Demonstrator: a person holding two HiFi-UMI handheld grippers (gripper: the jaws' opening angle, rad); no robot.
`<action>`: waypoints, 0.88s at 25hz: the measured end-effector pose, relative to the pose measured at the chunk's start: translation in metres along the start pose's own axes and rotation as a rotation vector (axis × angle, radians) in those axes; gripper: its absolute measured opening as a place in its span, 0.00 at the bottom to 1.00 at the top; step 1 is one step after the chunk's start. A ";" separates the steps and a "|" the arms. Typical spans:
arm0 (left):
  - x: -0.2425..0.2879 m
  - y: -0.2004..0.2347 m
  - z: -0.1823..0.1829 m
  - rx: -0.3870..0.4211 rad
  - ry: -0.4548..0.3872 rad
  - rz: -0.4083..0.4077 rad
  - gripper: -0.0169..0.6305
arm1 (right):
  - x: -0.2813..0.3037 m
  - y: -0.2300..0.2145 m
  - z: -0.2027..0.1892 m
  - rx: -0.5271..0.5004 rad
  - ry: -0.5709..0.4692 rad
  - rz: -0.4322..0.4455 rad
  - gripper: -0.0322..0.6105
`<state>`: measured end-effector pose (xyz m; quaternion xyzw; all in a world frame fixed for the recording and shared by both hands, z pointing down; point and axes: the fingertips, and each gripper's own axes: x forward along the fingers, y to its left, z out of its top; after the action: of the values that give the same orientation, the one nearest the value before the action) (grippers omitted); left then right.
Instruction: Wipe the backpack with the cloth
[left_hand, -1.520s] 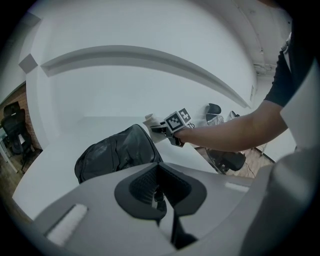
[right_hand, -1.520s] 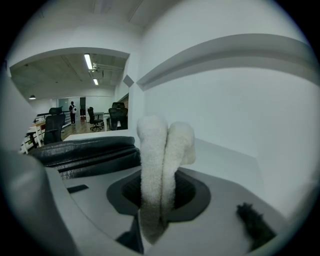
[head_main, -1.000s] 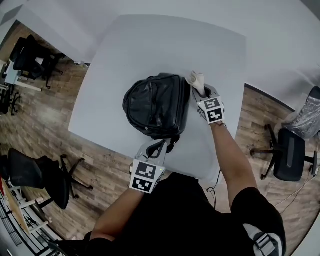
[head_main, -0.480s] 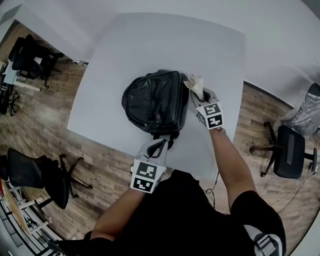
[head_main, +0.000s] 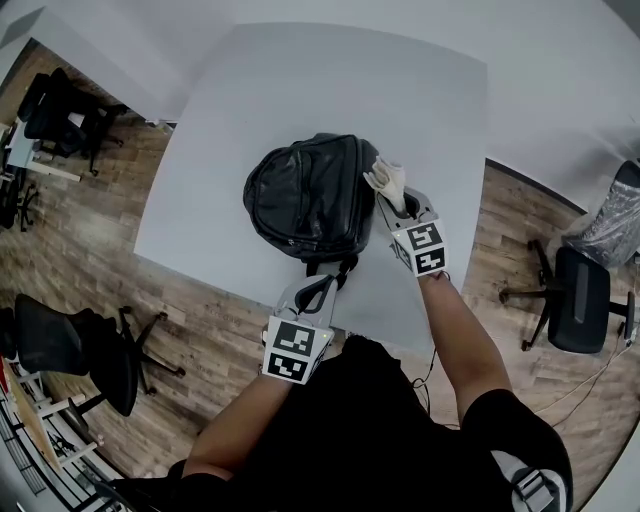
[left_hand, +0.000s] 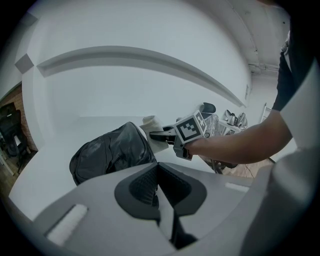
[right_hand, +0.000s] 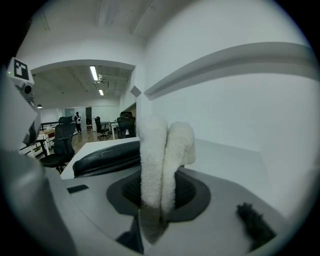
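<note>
Clamped down with the right gripper (right_hand: 159, 210) on the cloth (right_hand: 160, 150), a folded white wad standing up out of the jaws. Pinched the left gripper (left_hand: 160, 197) narrow as well, jaws together on what looked like a dark strap (head_main: 338, 272) at the backpack's near end, a steadying hold by the look of it.

Found the broad white table (head_main: 300, 80) under everything. Spotted the black backpack (head_main: 300, 195) lying flat on it, toward the near edge. Put the cloth right up at the pack's right flank, touching or just beside it; couldn't split the two from the head view.

Judged the wipe as only just at that right side. Saw no streak or sheen to prove any panel done. Reckoned the top face, the left side and the near end all left to cover.
</note>
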<state>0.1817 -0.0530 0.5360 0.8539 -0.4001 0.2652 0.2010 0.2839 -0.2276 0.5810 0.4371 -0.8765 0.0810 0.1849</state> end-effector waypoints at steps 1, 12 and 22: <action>-0.001 -0.001 0.000 -0.003 -0.002 0.000 0.04 | -0.003 0.004 -0.001 -0.001 -0.002 0.004 0.20; -0.005 -0.007 -0.002 -0.005 -0.011 0.012 0.04 | -0.038 0.044 -0.007 -0.006 -0.019 0.038 0.20; -0.009 -0.008 0.005 -0.011 -0.041 0.020 0.04 | -0.057 0.073 -0.017 0.016 0.012 0.074 0.20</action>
<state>0.1850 -0.0460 0.5252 0.8540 -0.4142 0.2474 0.1948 0.2614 -0.1369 0.5753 0.4052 -0.8902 0.0977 0.1836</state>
